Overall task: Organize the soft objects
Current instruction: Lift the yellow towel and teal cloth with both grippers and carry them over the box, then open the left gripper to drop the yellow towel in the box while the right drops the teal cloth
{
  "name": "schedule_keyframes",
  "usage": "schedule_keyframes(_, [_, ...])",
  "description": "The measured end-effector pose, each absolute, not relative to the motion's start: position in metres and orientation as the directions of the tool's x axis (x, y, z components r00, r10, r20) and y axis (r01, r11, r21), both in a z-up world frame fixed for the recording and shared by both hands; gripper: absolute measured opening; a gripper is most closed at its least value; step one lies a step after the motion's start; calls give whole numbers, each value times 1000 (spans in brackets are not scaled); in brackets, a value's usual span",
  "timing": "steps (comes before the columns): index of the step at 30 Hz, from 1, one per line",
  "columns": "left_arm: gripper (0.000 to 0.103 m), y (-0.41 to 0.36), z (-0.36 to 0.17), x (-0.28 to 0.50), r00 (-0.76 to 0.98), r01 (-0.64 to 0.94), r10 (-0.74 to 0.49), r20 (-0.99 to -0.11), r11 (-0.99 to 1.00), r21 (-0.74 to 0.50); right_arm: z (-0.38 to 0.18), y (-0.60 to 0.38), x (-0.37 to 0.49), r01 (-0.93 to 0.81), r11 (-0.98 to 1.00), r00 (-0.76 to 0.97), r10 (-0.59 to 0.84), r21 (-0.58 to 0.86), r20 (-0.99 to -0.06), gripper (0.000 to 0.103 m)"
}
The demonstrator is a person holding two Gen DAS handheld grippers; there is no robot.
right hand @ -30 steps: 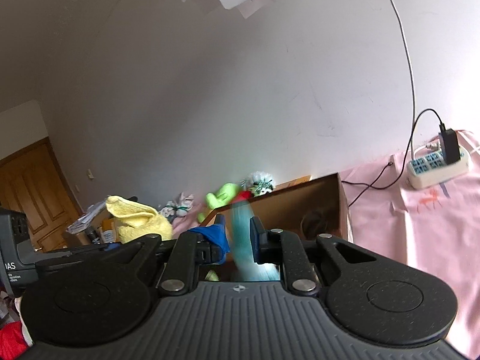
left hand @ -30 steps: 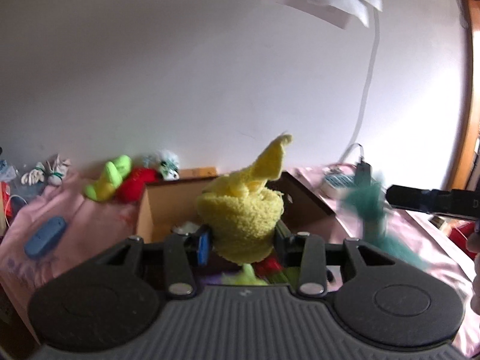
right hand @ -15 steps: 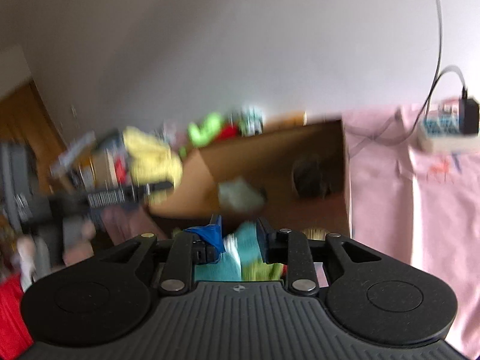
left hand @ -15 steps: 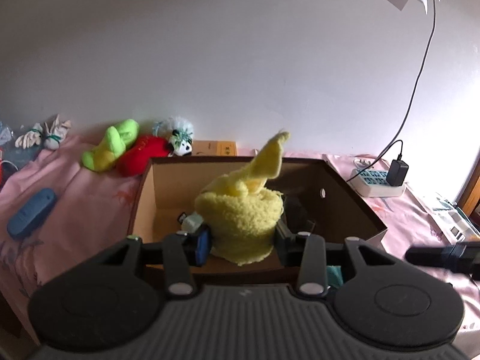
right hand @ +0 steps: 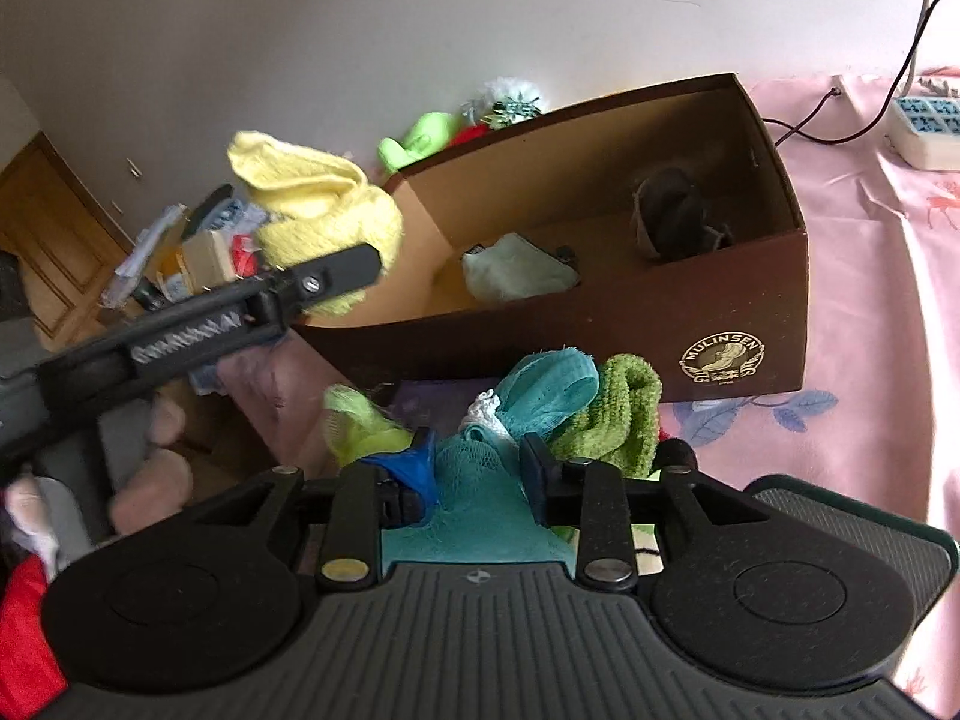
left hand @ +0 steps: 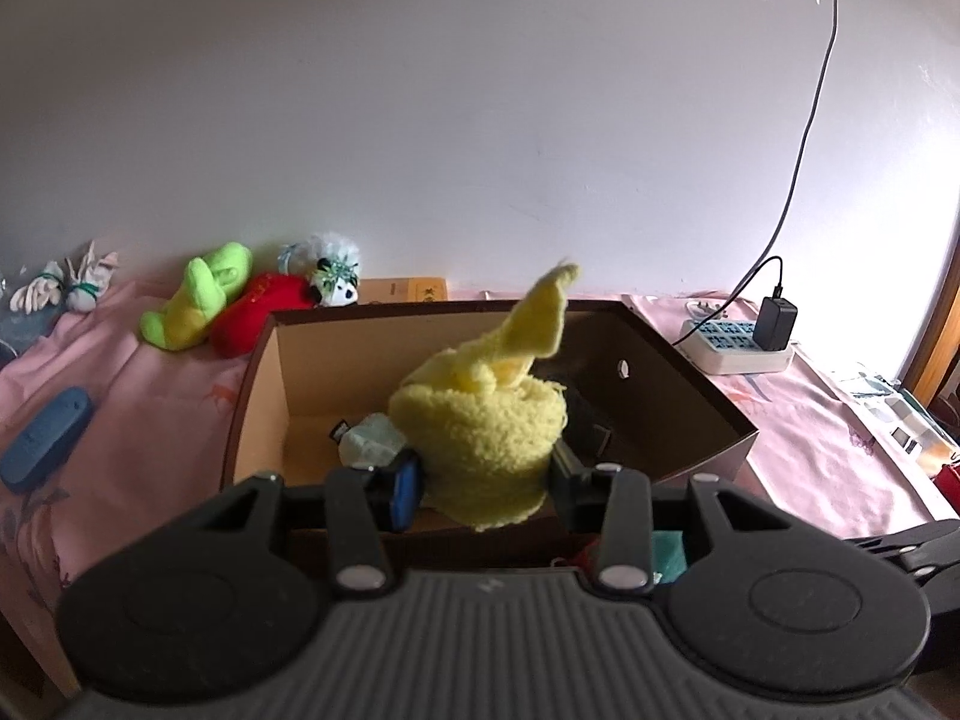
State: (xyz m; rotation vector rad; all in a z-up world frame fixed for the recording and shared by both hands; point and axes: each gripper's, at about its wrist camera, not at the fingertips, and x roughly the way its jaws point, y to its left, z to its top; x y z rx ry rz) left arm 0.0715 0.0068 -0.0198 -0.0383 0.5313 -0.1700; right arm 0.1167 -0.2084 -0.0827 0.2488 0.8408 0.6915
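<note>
Between the left gripper's (left hand: 483, 471) jaws sits a pinched fluffy yellow cloth (left hand: 480, 438); carry it ahead over the brown cardboard box (left hand: 690, 396), then release. The right gripper (right hand: 477, 471) pinches teal mesh fabric (right hand: 480, 480).

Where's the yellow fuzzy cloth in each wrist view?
Left wrist: yellow fuzzy cloth at lower centre, pinched in the left claw, in front of the open box.
Right wrist: yellow fuzzy cloth at upper left, at the tip of the left claw, beside the box's left end.
Shared landmark: brown cardboard box, with a pale green cloth lying inside in both views.
</note>
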Motion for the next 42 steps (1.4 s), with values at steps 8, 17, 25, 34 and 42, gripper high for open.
schedule_keyframes(8, [42, 17, -21, 73, 853, 123, -150, -499, 989, -87, -76, -225, 111, -495, 708, 482, 706, 503, -519, 0])
schedule_keyframes(17, [44, 19, -14, 83, 866, 106, -134, -482, 991, -84, -34, -251, 116, -515, 669, 588, 730, 536, -347, 0])
schedule_keyframes(25, [46, 29, -17, 128, 855, 44, -73, -513, 997, -69, -14, -227, 173, -456, 819, 710, 571, 350, -412, 0])
schedule_keyframes(34, [48, 41, -48, 165, 795, -30, -5, -607, 998, -47, -54, -207, 214, -354, 910, 691, 409, 215, -596, 5])
schedule_keyframes(42, [54, 45, -54, 160, 779, -50, -4, -627, 996, -68, -50, -221, 212, -321, 900, 680, 437, 296, -589, 5])
